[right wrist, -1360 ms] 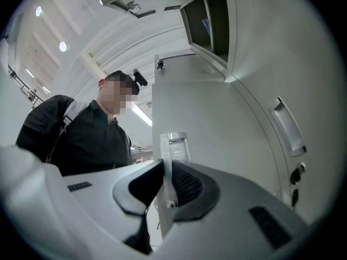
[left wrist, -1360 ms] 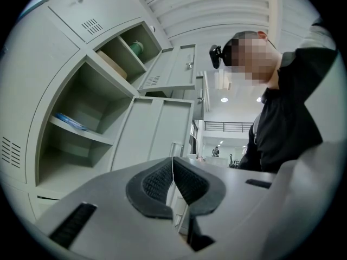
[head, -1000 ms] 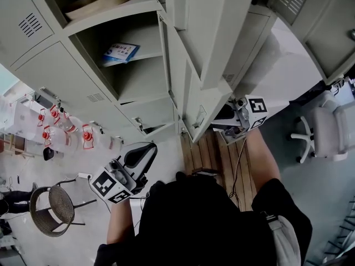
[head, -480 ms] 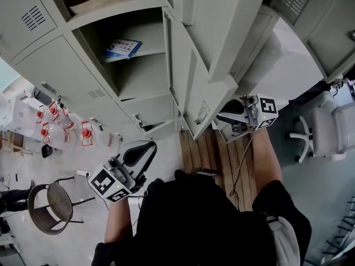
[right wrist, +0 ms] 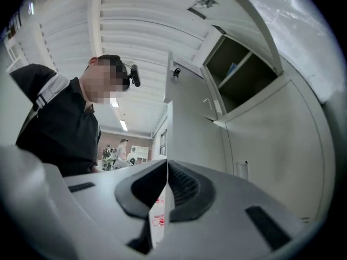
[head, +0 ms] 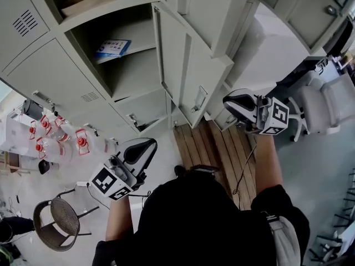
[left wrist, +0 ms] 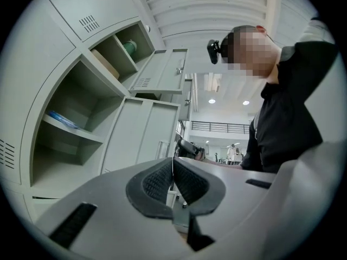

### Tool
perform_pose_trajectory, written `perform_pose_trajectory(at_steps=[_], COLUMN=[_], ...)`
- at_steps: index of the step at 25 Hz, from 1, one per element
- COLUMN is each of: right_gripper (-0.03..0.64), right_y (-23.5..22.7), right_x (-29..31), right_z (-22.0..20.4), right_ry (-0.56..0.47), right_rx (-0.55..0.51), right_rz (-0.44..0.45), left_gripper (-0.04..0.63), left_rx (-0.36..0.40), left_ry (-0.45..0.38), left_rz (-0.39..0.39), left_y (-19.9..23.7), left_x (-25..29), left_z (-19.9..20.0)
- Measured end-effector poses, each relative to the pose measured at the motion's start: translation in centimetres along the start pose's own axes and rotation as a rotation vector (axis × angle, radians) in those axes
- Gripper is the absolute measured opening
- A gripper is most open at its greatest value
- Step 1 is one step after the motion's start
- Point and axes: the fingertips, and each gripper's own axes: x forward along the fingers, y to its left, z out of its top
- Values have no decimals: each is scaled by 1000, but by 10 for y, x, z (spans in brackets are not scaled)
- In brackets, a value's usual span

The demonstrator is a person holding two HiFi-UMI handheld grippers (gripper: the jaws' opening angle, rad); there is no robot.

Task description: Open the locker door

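Observation:
The grey locker door (head: 195, 79) with its small handle (head: 198, 98) stands swung open, next to an open compartment (head: 125, 65) that holds a blue booklet (head: 112, 47). My right gripper (head: 226, 100) is shut on nothing and points at the door's free edge from close by; whether it touches, I cannot tell. In the right gripper view its jaws (right wrist: 166, 169) meet in front of the door's edge (right wrist: 169, 112). My left gripper (head: 145, 144) hangs low, shut and empty, away from the lockers. Its view shows the shut jaws (left wrist: 173, 167) before the open door (left wrist: 146, 137).
More open doors (head: 213, 10) jut out above. Water bottles with red caps (head: 55, 134) stand on the floor at left, near a wicker chair (head: 55, 220). A wooden pallet (head: 216, 148) lies below the lockers. A white office chair (head: 324, 107) is at right.
The locker door has swung wider open. My right gripper has moved up and to the right, off the door's lower edge. The left gripper has hardly moved.

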Motion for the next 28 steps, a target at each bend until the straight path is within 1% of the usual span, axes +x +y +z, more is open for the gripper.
perform_pose_trajectory(at_steps=[4, 9, 12, 15, 19, 21, 23, 26, 28], right_gripper=[14, 12, 12, 12, 12, 12, 12, 12, 12], right_y=[36, 84, 117, 150, 185, 198, 208, 220, 227], right_x=[22, 55, 77, 97, 118, 125, 131, 138, 141], right_z=[7, 3, -3, -16, -47, -60, -72, -87, -94], right_ry=[21, -7, -8, -4, 46, 57, 77, 97, 105], right_rx=[-26, -18, -18, 1, 8, 26, 40, 58, 69], right_rz=[-89, -190, -228, -233, -228, -222, -208, -189, -175], left_gripper=[17, 17, 17, 17, 17, 17, 17, 17, 17], left_rx=[2, -19, -25, -36, -72, -77, -66, -57, -64], left_ry=[-16, -28, -24, -24, -11, -7, 7, 39, 44], left_rz=[-41, -59, -81, -72, -55, -49, -38, -9, 14], left_y=[-7, -18, -29, -37, -48, -55, -60, -65, -69], left_x=[-24, -61, -84, -106, -132, -140, -147, -156, -162], left_z=[9, 13, 13, 5, -17, -25, -36, -54, -59])
